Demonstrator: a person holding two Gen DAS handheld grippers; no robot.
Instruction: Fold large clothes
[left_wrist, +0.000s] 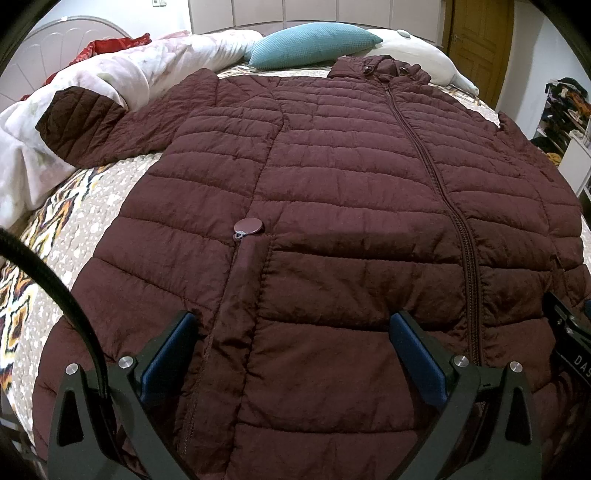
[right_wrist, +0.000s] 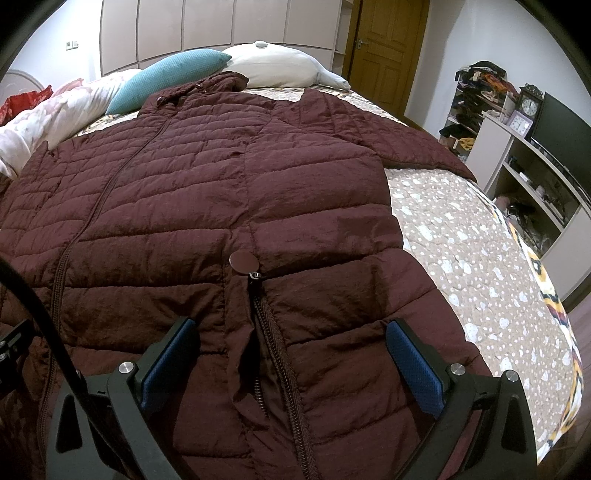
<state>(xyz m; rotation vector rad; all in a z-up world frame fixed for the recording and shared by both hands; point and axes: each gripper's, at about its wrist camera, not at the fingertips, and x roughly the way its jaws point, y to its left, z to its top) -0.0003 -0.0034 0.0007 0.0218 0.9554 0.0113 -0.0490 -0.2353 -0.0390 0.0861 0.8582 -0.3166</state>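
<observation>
Maroon quilted jacket (left_wrist: 332, 206) spread front-up across the patterned bedspread (right_wrist: 480, 258), zipped, collar toward a teal pillow (left_wrist: 314, 46) and white pillow (right_wrist: 280, 70). Left gripper (left_wrist: 293, 354) and right gripper (right_wrist: 290, 354) both spread wide over the hem, holding nothing. White duvet (left_wrist: 92, 85) heaped under one sleeve; cluttered shelf (right_wrist: 528, 173) beyond the bed

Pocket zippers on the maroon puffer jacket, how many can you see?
2. The closed left pocket zipper sits ahead of the left gripper; the part-open right pocket zipper sits ahead of the right gripper.
</observation>
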